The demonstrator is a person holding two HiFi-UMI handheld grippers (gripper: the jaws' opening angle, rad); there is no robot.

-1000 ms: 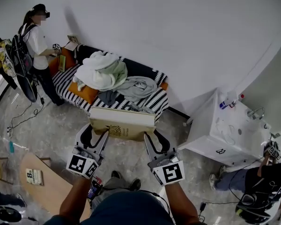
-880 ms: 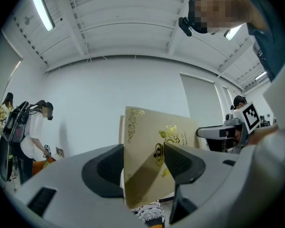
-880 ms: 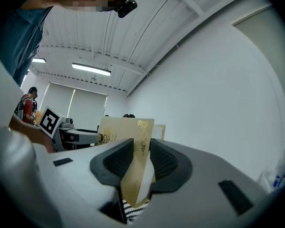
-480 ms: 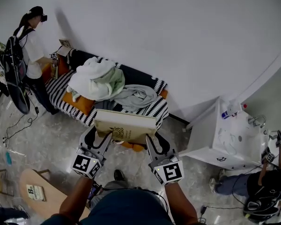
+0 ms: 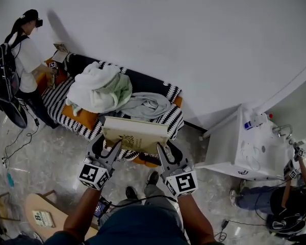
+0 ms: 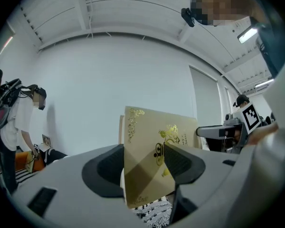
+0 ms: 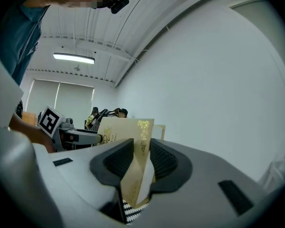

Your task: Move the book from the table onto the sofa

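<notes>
Left gripper (image 5: 113,148): jaws part-way open, clamped on the book (image 5: 136,132) at its near left edge, one pad on each cover. Right gripper (image 5: 161,151): same grip, jaws clenched on the near right edge. In both gripper views the gold-printed cover fills the gap between the pads, with no slack either side.

Book is carried flat between the two grippers, off any surface, at the front edge of the sofa (image 5: 58,95). The sofa's striped cover shows just under the book.

Sofa seat beyond is loaded with clothes: white-green heap (image 5: 99,84) mid-left, grey piece (image 5: 145,105) beside it, just behind the book.

Person (image 5: 18,60) stands at the sofa's far left end. White counter (image 5: 245,154) sits right of the sofa, well apart from the book. Plain white wall (image 5: 194,34) behind everything.
</notes>
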